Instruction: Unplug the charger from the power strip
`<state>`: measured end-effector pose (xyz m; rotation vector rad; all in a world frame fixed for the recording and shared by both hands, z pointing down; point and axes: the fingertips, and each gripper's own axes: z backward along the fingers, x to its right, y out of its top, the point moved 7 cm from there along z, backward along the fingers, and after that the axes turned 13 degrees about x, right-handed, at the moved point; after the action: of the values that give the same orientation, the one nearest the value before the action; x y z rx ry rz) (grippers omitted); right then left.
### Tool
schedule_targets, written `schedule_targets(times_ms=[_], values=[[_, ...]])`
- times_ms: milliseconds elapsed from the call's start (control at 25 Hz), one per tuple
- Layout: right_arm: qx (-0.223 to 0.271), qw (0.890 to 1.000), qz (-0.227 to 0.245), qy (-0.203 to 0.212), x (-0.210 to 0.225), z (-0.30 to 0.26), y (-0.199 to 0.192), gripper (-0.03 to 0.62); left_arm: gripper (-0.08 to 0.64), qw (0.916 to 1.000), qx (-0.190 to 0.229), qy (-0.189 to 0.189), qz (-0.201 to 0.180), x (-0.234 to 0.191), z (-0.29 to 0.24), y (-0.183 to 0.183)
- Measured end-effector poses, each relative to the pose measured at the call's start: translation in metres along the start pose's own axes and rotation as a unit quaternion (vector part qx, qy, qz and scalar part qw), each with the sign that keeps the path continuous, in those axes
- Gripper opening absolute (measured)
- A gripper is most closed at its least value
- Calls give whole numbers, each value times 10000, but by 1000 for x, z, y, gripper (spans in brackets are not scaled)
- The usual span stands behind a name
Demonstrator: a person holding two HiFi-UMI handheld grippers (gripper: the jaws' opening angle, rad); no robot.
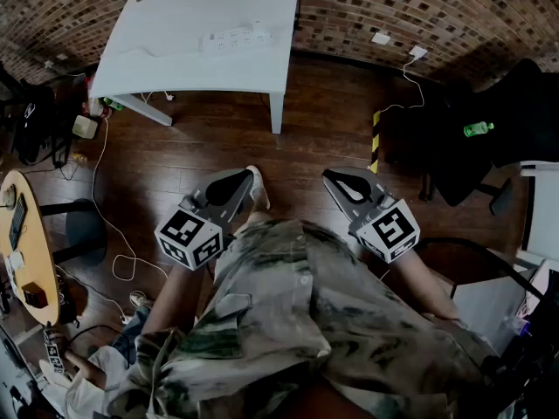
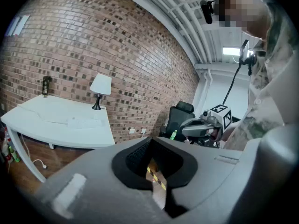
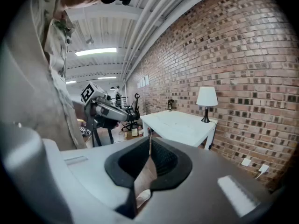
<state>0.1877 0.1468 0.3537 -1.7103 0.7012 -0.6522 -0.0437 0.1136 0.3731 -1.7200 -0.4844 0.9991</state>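
Power strip (image 1: 238, 39) on table (image 1: 170, 16), well beyond left gripper (image 1: 248, 175), right gripper (image 1: 332, 175); jaws closed, empty.

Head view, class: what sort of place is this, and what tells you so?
Likely an office or lab workroom: a brick wall, a white table bearing a power strip, and a black office chair on a wooden floor.

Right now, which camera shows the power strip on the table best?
The head view: it looks down on the power strip, showing its whole top on the white table. The left gripper view shows it side-on, a low pale bar. The right gripper view shows the table, but I cannot make the strip out.
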Motion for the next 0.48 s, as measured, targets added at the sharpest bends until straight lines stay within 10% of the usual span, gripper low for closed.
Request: schedule_targets(times_ms=[480], values=[[-178, 9995, 270, -52, 98, -170, 22, 34, 2, 9987, -306, -276, -300, -188, -79, 64]])
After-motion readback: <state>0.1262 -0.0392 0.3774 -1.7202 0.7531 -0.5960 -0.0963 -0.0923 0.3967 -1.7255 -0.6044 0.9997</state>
